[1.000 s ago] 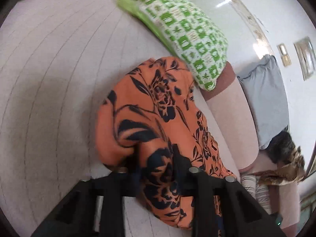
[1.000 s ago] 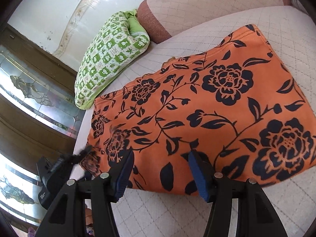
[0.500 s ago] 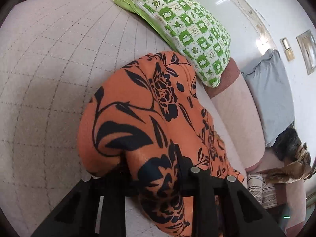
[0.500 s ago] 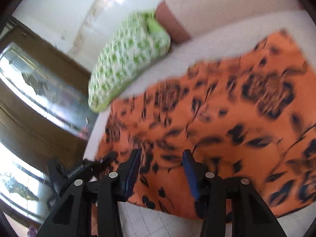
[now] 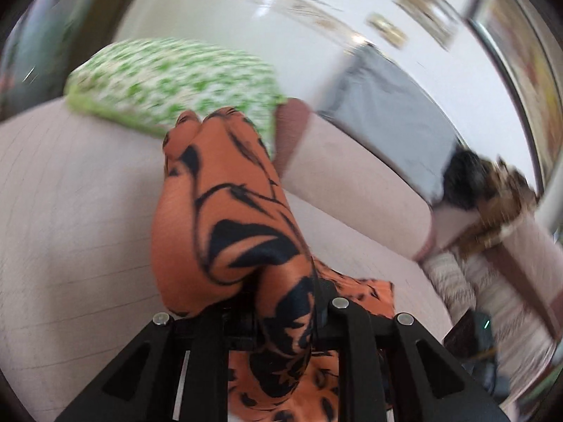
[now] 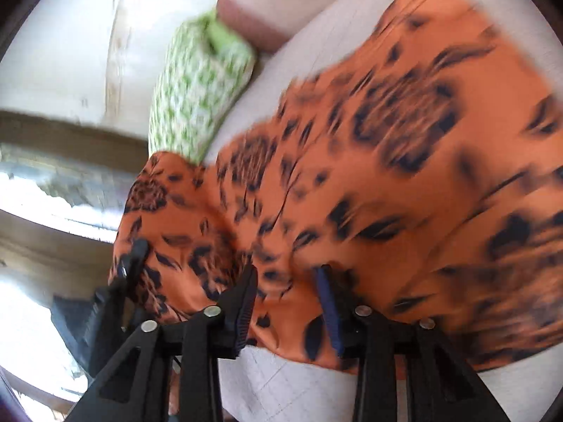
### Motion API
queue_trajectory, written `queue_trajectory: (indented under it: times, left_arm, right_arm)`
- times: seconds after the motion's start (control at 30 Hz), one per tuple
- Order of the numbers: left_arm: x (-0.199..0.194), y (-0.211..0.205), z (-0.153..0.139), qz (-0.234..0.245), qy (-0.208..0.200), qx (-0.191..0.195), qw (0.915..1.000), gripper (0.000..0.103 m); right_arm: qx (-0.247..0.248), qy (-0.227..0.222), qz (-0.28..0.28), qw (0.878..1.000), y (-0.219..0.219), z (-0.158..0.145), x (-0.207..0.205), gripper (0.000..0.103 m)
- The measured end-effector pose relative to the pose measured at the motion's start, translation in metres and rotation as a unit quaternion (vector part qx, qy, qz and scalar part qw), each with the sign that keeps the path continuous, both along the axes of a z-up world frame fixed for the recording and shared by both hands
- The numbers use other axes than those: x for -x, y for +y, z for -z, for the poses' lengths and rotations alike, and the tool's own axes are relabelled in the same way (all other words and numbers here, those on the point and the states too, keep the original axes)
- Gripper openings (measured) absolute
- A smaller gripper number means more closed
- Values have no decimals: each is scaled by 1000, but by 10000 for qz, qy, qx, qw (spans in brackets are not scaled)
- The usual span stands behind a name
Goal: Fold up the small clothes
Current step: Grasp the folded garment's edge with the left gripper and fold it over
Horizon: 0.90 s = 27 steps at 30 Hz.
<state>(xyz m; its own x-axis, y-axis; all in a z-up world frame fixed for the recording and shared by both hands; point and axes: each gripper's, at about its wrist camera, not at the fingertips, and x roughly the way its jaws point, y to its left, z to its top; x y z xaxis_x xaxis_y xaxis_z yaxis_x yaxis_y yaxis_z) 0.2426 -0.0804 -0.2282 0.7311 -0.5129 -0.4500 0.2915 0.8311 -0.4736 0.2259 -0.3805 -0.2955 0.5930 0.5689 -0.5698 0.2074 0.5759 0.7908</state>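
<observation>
An orange cloth with black flowers [image 6: 404, 176] lies spread on the pale quilted sofa seat [image 6: 292, 387]. My left gripper [image 5: 278, 302] is shut on a bunched corner of this cloth [image 5: 225, 218] and holds it lifted off the seat, so the fabric rises in a hump ahead of the fingers. In the right wrist view that left gripper [image 6: 123, 270] shows at the cloth's raised left corner. My right gripper [image 6: 286, 299] stands at the near edge of the cloth, its blue pads [image 6: 246, 302] apart with the hem between them and not pressed.
A green-and-white checked pillow [image 5: 169, 74] rests at the far end of the seat against the backrest [image 5: 352, 183]. A grey cushion [image 5: 390, 112] and a heap of dark and brown clothes [image 5: 492, 204] sit further right. Glass-panelled woodwork [image 6: 52, 190] lies left.
My left gripper has lifted the pinched corner upward and rolled, so the cloth now humps off the seat. My right gripper has narrowed its jaws and slid onto the cloth's near edge.
</observation>
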Motion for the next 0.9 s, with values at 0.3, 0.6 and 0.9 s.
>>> queue_trajectory:
  times: [0.3,0.6,0.9]
  left_arm:
    - [21,-148,35,1442,102,-1220,9819,22]
    - [22,-127,11,2196,235,-369,9746,72]
    - [-15,-69,29,1333,927,-673,9844,80]
  right_arm:
    - [-297,-559,1479,9870,-110,-15,53,55]
    - [-1256,-305,1549,9794,-139,7,46,71]
    - [-682,-49,1223,9901,-104,1,18,81]
